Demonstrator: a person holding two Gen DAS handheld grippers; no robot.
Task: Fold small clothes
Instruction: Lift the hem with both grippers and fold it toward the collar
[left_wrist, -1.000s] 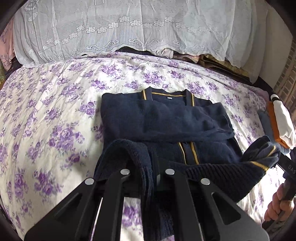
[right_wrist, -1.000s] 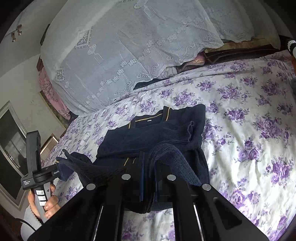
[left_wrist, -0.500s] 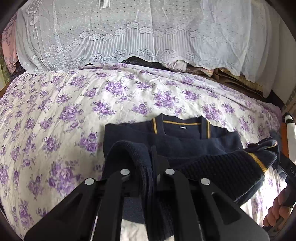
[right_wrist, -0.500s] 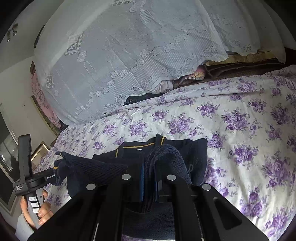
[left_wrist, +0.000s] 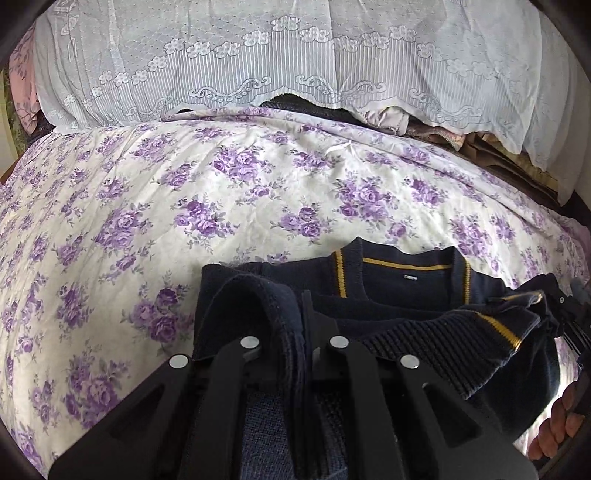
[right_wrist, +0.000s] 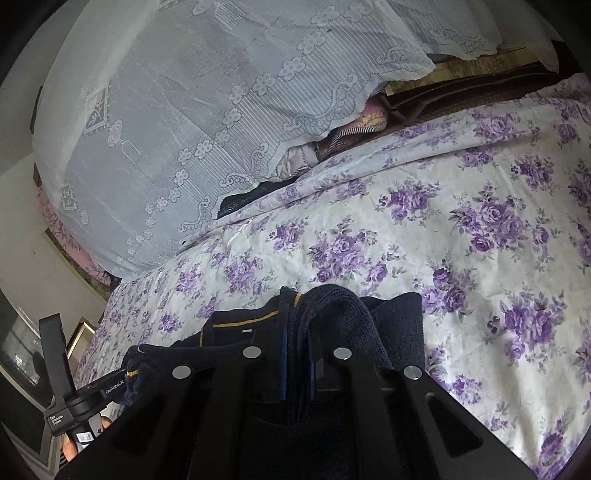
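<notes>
Navy cardigan (left_wrist: 402, 280) | both claws clamped on hem | floral bedspread (left_wrist: 184, 192) apparently beneath

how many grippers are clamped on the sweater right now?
2. The left gripper pinches the navy sweater hem at its left corner; the right gripper pinches the hem's right corner, also visible at the right edge of the left wrist view.

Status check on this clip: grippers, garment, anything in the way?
Left gripper and right gripper both shut on the navy sweater hem, lifted toward the collar. Floral bedspread ahead, nothing blocking.
</notes>
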